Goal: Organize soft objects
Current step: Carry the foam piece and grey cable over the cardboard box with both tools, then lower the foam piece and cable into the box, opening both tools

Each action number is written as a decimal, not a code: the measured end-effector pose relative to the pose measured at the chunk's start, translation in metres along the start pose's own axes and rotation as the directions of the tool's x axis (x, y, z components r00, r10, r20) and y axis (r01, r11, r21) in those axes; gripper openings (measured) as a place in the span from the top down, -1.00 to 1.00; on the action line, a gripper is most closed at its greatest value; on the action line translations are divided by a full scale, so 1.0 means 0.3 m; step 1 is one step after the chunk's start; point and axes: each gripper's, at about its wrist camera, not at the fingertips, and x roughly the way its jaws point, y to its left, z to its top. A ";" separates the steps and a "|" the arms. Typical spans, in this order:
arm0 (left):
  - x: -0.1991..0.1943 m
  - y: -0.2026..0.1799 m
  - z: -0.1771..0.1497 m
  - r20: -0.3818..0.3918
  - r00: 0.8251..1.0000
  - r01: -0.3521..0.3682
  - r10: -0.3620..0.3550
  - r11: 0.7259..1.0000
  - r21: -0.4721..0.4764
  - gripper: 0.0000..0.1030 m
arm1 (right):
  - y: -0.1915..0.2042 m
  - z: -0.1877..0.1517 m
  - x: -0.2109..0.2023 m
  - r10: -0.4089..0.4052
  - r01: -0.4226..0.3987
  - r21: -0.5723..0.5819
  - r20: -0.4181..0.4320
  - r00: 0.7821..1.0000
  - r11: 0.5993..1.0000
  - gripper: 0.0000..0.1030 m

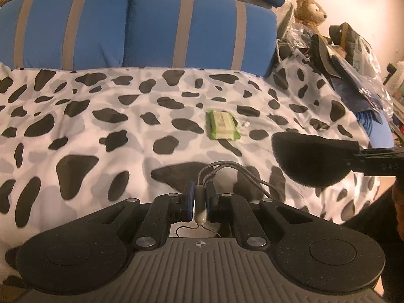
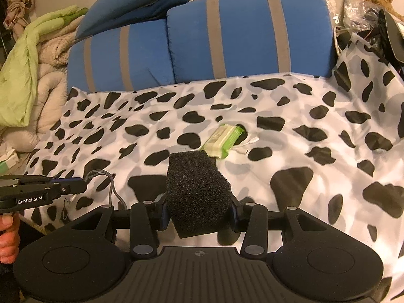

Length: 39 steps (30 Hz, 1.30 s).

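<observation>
While my right gripper (image 2: 199, 214) clamps the black sponge (image 2: 197, 194) at lower centre, my left gripper (image 1: 199, 202) pinches a grey cable (image 1: 217, 169); green packet (image 1: 222, 125) mid-frame.

wrist views, angled down, sharing bedspread (image 1: 126, 131)

I see a bed covered by a white sheet (image 1: 126, 131) patterned with black and grey blotches, lightly wrinkled. At its far end, two blue pillows (image 1: 131, 25) with grey stripes sit side by side. Near the middle of the sheet lies a flat green-and-white packet (image 1: 222, 124), with a small white item (image 1: 245, 124) just beside it. A pile of bags and clutter (image 1: 348, 58) crowds the right edge.
</observation>
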 end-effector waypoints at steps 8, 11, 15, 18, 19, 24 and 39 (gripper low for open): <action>-0.047 -0.051 -0.069 -0.048 0.999 0.025 -0.023 0.999 0.022 0.81 | 0.059 -0.075 -0.048 0.034 -0.035 -0.032 -0.058 0.998 0.999 0.10; -0.055 -0.068 -0.090 -0.078 0.996 0.038 -0.035 0.999 0.028 0.81 | 0.084 -0.103 -0.058 0.046 -0.051 -0.046 -0.091 0.995 0.998 0.10; -0.059 -0.090 -0.117 -0.119 0.992 0.043 -0.038 0.998 0.040 0.81 | 0.121 -0.144 -0.067 0.052 -0.063 -0.067 -0.147 0.988 0.996 0.10; -0.060 -0.103 -0.135 -0.147 0.989 0.040 -0.033 0.998 0.049 0.81 | 0.142 -0.173 -0.065 0.039 -0.054 -0.074 -0.195 0.980 0.996 0.10; -0.059 -0.107 -0.141 -0.160 0.987 0.035 -0.026 0.998 0.052 0.81 | 0.145 -0.183 -0.064 0.036 -0.053 -0.075 -0.210 0.977 0.996 0.10; -0.052 -0.127 -0.171 -0.227 0.974 0.029 -0.011 0.997 0.073 0.81 | 0.172 -0.226 -0.054 0.006 -0.034 -0.093 -0.287 0.958 0.995 0.09; -0.015 -0.175 -0.215 -0.341 0.940 0.015 0.029 0.992 0.126 0.67 | 0.224 -0.273 -0.038 -0.042 -0.018 -0.162 -0.361 0.932 0.987 -0.60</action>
